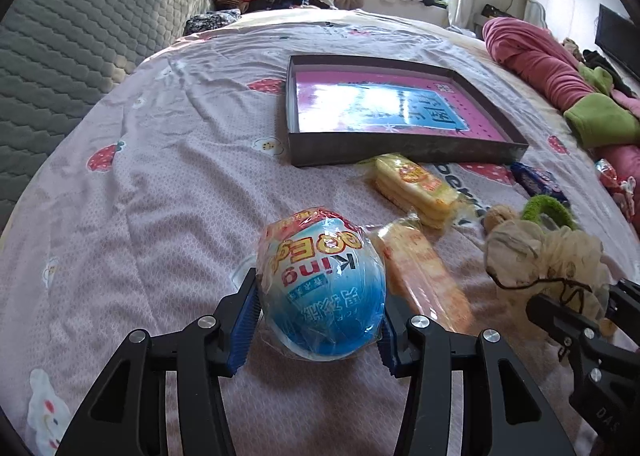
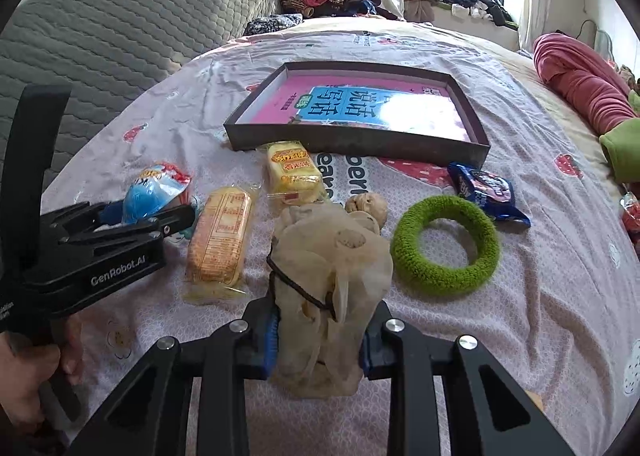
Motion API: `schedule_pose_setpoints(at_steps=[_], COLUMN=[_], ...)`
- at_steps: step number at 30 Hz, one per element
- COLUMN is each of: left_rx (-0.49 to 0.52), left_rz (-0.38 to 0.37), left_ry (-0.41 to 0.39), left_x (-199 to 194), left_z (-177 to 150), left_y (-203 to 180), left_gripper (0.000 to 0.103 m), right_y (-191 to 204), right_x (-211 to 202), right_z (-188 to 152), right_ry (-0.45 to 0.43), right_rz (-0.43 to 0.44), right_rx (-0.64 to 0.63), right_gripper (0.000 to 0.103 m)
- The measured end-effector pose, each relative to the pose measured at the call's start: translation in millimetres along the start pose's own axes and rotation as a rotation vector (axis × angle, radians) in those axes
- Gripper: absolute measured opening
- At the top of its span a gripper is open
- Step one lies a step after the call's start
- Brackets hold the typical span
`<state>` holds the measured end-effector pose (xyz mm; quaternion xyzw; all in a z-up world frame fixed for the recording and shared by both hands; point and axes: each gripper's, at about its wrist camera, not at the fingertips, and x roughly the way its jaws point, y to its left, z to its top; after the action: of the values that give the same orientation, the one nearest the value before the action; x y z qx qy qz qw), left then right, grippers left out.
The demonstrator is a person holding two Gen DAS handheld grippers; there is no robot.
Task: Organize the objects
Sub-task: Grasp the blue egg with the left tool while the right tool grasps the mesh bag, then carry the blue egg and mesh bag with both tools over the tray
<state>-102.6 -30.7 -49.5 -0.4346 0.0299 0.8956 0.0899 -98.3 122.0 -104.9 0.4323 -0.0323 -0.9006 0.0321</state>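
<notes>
Trouble looked likeliest on the lift: left hand-held gripper (image 1: 316, 320) pinched the slick wrapped toy egg (image 1: 322, 288), right hand-held gripper (image 2: 318, 340) squeezed the floppy beige pouch (image 2: 332, 276), both near on the bed (image 1: 160, 184); either might slip before reaching the far box (image 2: 360, 144).

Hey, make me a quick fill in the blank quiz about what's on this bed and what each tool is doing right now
1. The left tool is shut on a blue and white ____-shaped treat.
2. The right tool grips a beige mesh ____.
3. The book lies inside a shallow dark ____.
4. The fuzzy ring on the bedspread is ____ in colour.

Missing words: egg; pouch; box; green
</notes>
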Motion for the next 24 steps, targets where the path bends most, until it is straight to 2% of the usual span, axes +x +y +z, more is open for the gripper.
schedule_pose_setpoints(at_steps=[8,14,24], left_rx=[0.004,-0.02,0.024], left_rz=[0.006,0.008,0.007], left_ry=[-0.043,-0.044,-0.086], left_x=[-32.1,-45.9,-67.8], left_z=[-4.1,-8.8,-1.3], left_y=[-8.8,-14.4,-38.5], left_gripper=[0.052,0.052,0.052], right_y=[0.1,0.6,-10.1], right_x=[-18.9,-34.4,-59.0], right_z=[2.1,2.7,10.7], right_ry=[-0.038,-0.065,-0.122], right_rz=[-0.002,-0.003,-0.005], right_rx=[0.009,0.006,0.017], right_gripper=[0.03,0.03,0.03])
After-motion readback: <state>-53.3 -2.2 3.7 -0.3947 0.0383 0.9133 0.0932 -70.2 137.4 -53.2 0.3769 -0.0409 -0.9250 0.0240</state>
